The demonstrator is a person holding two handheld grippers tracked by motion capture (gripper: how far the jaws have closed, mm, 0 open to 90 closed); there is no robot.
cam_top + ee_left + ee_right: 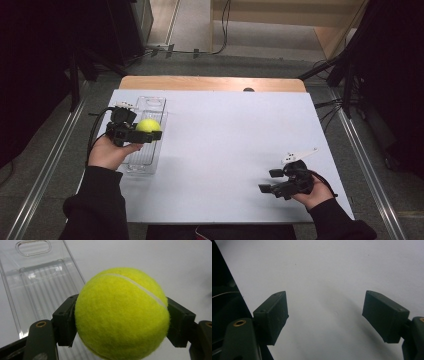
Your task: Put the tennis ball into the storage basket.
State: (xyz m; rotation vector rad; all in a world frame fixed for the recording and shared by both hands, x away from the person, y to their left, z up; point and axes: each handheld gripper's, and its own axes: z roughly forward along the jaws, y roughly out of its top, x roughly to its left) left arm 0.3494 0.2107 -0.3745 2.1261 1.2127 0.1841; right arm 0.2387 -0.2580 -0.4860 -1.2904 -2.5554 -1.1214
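Jaws of the left gripper [150, 135] clench a tennis ball [148, 125] above the clear tray [150, 104] at the bench's left, while the right gripper [270, 181], near right, stands released.

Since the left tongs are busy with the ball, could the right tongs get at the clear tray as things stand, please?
Probably yes: the right tongs are open and empty, with bare table between them and the clear tray. The left tongs hold the tennis ball above it, crowding the middle.

One yellow tennis ball [148, 125], one clear plastic tray [150, 106] (ribbed, with a handle slot), two handheld grippers, left [150, 135] and right [270, 181], one white table [225, 145]
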